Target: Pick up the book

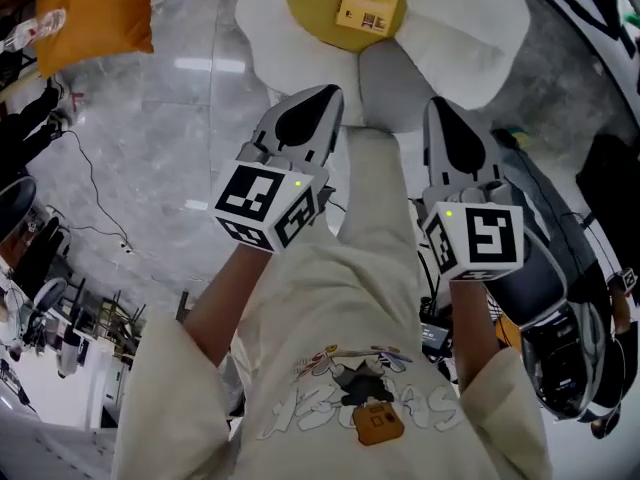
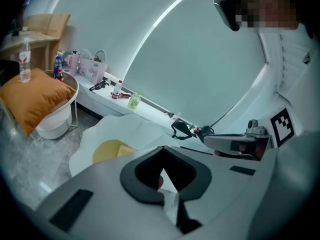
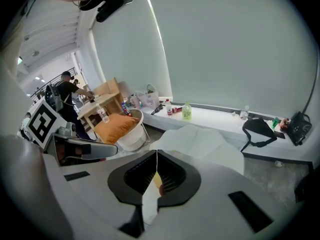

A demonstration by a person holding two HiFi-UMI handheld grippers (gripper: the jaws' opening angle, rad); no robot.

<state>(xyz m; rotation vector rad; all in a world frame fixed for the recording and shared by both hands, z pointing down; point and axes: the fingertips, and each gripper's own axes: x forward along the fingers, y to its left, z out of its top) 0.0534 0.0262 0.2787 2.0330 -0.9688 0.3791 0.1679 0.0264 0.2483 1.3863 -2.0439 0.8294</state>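
A yellow book (image 1: 371,0) lies on the yellow centre of a flower-shaped floor cushion with white petals (image 1: 270,18), at the top of the head view. My left gripper (image 1: 325,93) and right gripper (image 1: 440,106) are held side by side in front of my body, both short of the cushion and pointing toward it. Both are shut with nothing between the jaws. In the left gripper view the shut jaws (image 2: 163,156) sit below the book (image 2: 125,150) on the cushion. The right gripper view shows its shut jaws (image 3: 156,159) in front of the white petals (image 3: 200,139).
An orange pillow (image 1: 95,13) rests in a round white chair (image 2: 55,119) left of the cushion. A low white ledge (image 2: 150,111) with bottles and a black bag (image 3: 260,126) runs behind it. A cable (image 1: 95,193) crosses the grey floor. A person (image 3: 65,91) stands by a wooden table.
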